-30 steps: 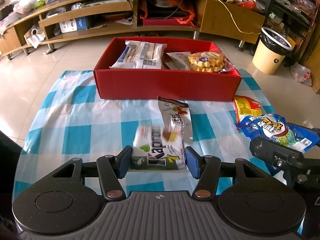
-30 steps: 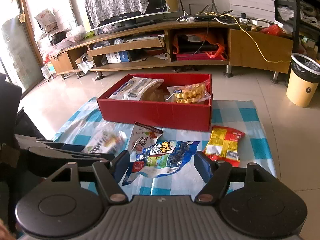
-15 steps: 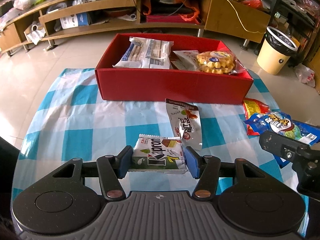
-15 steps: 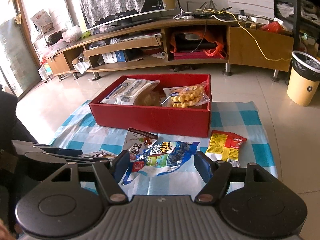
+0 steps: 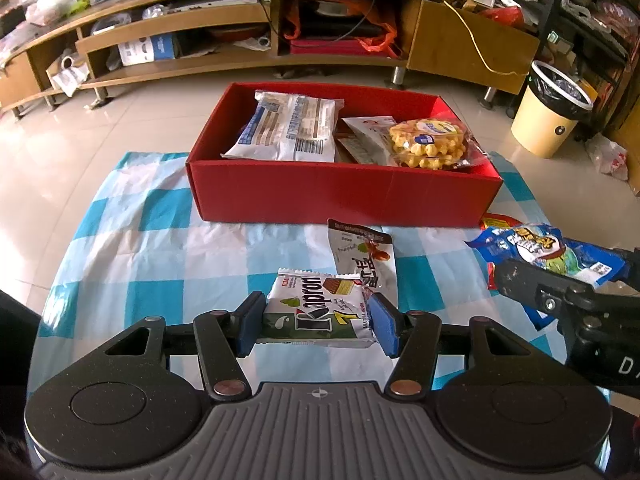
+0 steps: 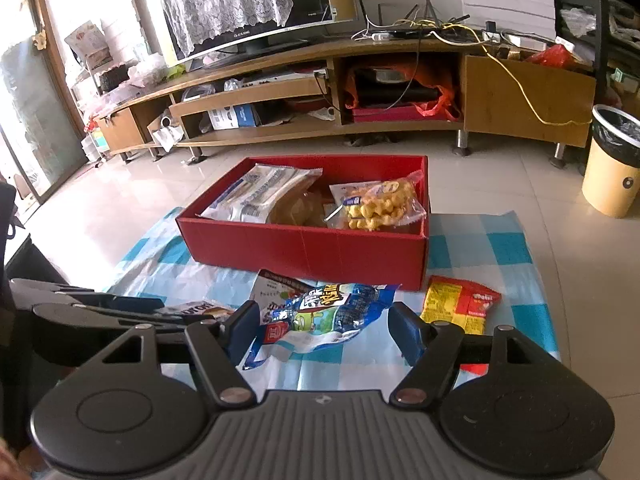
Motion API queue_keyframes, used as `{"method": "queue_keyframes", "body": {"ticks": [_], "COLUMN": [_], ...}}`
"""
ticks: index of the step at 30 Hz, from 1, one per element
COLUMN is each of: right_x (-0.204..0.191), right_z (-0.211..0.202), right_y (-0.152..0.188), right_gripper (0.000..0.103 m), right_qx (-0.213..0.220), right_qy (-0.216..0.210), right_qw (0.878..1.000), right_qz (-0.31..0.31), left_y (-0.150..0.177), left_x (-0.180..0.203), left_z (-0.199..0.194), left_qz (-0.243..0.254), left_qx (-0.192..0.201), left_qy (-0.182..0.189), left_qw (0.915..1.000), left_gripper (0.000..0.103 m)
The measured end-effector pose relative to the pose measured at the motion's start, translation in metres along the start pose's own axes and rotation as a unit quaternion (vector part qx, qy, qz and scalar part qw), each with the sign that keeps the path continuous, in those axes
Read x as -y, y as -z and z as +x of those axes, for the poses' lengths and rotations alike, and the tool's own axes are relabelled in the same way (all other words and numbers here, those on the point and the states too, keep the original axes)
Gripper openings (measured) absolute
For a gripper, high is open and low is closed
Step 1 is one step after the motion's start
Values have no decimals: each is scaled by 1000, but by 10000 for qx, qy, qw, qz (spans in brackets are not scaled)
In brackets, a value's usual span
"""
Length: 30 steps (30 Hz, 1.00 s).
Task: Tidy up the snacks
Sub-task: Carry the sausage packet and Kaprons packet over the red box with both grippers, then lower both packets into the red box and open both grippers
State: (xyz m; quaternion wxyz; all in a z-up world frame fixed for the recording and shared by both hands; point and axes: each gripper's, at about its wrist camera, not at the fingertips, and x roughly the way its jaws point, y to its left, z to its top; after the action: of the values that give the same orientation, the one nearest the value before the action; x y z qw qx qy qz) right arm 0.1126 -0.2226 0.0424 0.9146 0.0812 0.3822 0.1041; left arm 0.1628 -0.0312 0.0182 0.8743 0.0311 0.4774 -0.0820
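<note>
My left gripper [image 5: 318, 326] is shut on a white and green Kapron wafer pack [image 5: 320, 308] and holds it above the checked cloth, short of the red box [image 5: 340, 196]. The box holds a white bread bag [image 5: 288, 128] and a waffle pack [image 5: 430, 142]. A white nut packet [image 5: 362, 256] lies on the cloth in front of the box. My right gripper [image 6: 320, 330] is open, its fingers either side of a blue snack bag [image 6: 324, 314]. A red and yellow snack bag [image 6: 460, 304] lies right of it.
The blue and white checked cloth [image 5: 132, 248] lies on a tiled floor. A long wooden TV stand [image 6: 320, 92] runs along the back. A yellow waste bin [image 6: 610, 168] stands at the far right.
My left gripper has lifted the wafer pack off the cloth and moved it toward the red box. My right gripper has stayed open around the blue bag.
</note>
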Motion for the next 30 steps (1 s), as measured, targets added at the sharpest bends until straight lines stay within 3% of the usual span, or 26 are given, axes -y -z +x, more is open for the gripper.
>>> {"method": "queue_keyframes", "body": {"ticks": [13, 30], "right_x": [10, 30], "right_z": [12, 57], "right_y": [-20, -78], "right_gripper": [67, 67], "right_qx": [84, 258], "right_qy": [-61, -145], "right_qw": [9999, 9995], "right_qz": [20, 74], "left_y": [-32, -107], "left_x": [14, 19], "left_z": [-2, 27], "left_qz": [230, 277], "left_qx": [217, 487], "left_qy": [-74, -310], "left_qw": [9995, 9979], "left_gripper": [64, 64]}}
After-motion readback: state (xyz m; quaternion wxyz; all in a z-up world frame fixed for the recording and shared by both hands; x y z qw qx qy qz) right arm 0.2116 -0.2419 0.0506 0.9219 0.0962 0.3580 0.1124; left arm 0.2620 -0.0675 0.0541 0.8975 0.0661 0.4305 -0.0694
